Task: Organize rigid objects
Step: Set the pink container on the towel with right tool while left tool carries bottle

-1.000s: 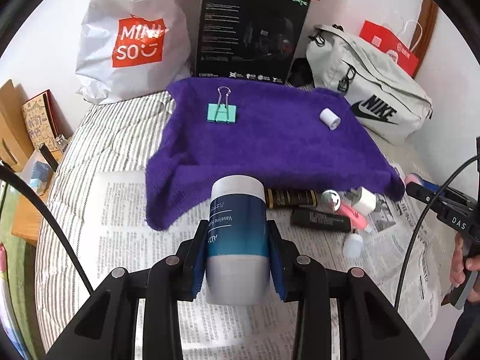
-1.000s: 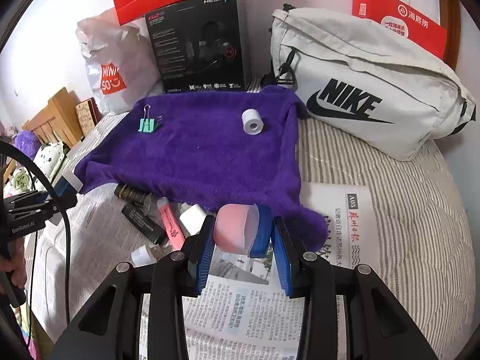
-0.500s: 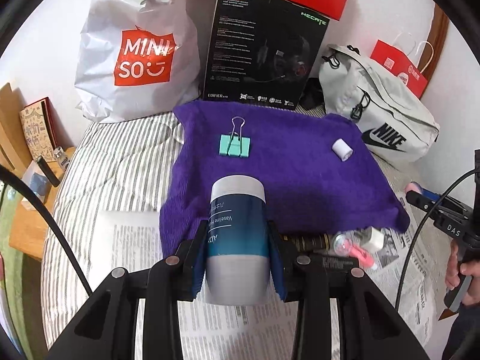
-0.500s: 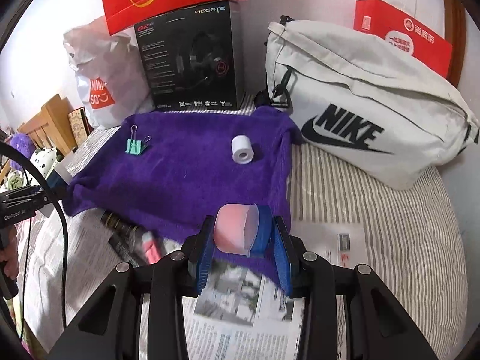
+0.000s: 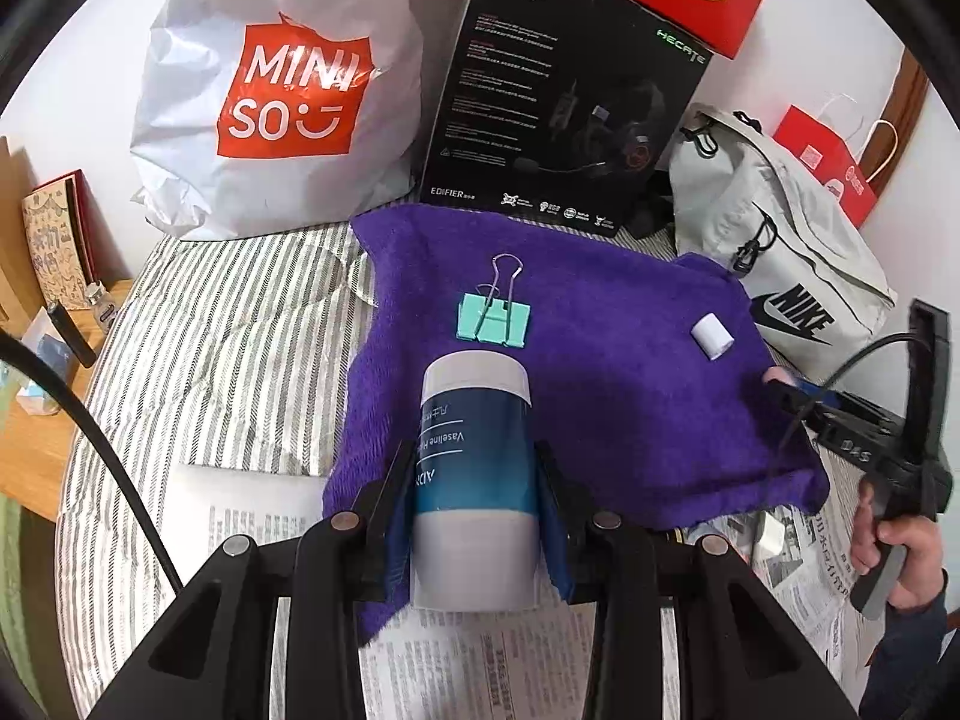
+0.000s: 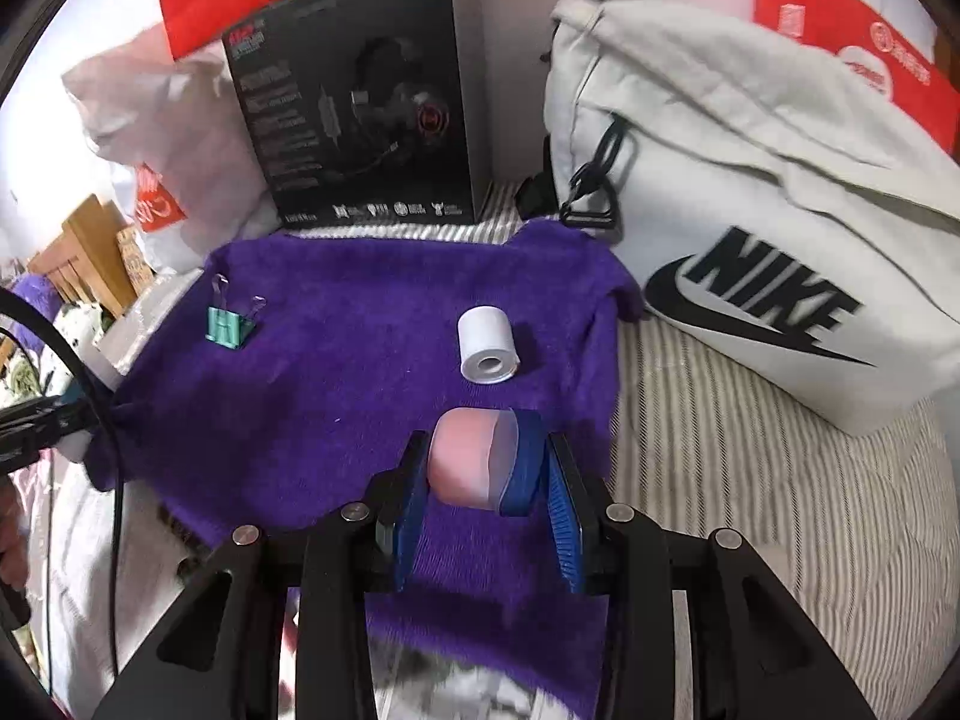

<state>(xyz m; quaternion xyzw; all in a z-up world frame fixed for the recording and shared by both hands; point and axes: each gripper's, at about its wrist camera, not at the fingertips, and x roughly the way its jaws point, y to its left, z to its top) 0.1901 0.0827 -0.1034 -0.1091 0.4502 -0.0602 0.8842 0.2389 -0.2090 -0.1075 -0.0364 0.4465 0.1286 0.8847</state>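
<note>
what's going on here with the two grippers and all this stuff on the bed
A person is sorting small items onto a purple towel spread on the bed. The left gripper is shut on a blue and white Vaseline jar, held over the towel's near edge. The right gripper is shut on a small pink container, also over the towel. A green binder clip and a white roll lie on the towel.

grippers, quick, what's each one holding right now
Left gripper: closed on the Vaseline jar.
Right gripper: closed on a small pink and blue container, which I cannot identify further.
</note>
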